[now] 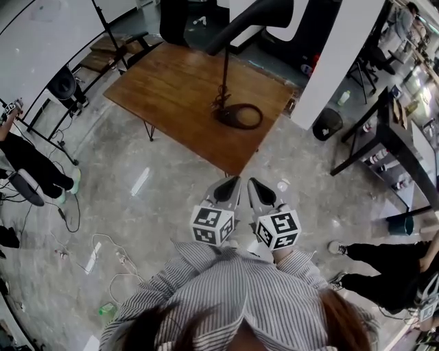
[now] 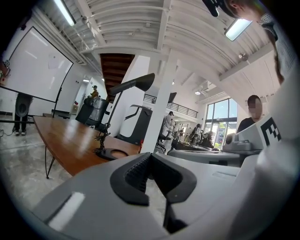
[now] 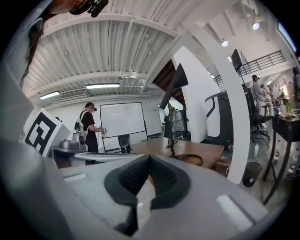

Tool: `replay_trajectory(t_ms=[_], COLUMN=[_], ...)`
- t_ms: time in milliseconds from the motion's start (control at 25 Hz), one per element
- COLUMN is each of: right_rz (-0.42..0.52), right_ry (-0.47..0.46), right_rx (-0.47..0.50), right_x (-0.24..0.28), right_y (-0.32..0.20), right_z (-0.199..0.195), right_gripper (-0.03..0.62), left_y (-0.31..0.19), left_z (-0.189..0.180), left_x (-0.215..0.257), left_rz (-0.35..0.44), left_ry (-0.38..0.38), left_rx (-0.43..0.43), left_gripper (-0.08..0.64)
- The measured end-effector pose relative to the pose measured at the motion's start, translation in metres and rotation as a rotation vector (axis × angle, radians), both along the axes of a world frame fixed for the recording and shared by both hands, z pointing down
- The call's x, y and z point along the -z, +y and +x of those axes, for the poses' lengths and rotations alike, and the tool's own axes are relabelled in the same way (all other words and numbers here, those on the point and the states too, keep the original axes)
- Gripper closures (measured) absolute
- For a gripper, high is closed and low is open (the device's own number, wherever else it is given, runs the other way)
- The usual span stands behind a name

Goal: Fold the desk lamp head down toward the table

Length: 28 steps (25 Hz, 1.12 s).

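Observation:
A black desk lamp stands on the wooden table [image 1: 178, 89]. Its ring base [image 1: 239, 115] lies near the table's right corner, a thin stem [image 1: 225, 65] rises from it, and the long head [image 1: 250, 15] is raised high. My left gripper [image 1: 231, 186] and right gripper [image 1: 258, 189] hover side by side over the floor, short of the table's near corner. Both are shut with nothing between their pads. The left gripper view shows the head [image 2: 133, 84] and base [image 2: 111, 153] beyond the left gripper [image 2: 150, 157]. The right gripper view shows the head [image 3: 173, 86] above the base [image 3: 190, 159], past the right gripper [image 3: 149, 159].
A white pillar [image 1: 336, 62] and a black bin [image 1: 328, 123] stand right of the table. A dark bench [image 1: 401, 147] carries bottles at far right. People stand at the left [image 1: 31, 164] and right [image 1: 384, 264]. Cables [image 1: 103, 257] lie on the floor.

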State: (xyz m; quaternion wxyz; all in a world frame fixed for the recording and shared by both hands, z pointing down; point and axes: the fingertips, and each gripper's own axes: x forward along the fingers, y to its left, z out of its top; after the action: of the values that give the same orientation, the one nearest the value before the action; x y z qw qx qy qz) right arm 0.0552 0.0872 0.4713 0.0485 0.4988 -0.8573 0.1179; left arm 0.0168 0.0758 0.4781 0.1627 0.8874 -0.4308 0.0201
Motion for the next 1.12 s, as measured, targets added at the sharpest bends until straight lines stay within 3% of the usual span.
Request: replay_trajectory(t_ms=[400, 880, 1120], right_rz=[0.025, 0.132, 0.159], right_ry=[0.002, -0.027, 0.022], right_rx=[0.015, -0.069, -0.09], right_x=[0.002, 0.038, 0.043], right_y=[-0.053, -0.199, -0.246], right_z=[-0.001, -0.004, -0.014], right_gripper=[0.591, 0.591, 0.591], left_y=[-0.052, -0.196, -0.245], left_z=[0.001, -0.014, -0.023], left_x=[-0.003, 0.029, 0.037], left_rz=[0.002, 0.098, 0.137], left_ry=[-0.003, -0.04, -0.052], left_rx=[0.003, -0.073, -0.087], left_gripper=[0.554, 0.552, 0.552])
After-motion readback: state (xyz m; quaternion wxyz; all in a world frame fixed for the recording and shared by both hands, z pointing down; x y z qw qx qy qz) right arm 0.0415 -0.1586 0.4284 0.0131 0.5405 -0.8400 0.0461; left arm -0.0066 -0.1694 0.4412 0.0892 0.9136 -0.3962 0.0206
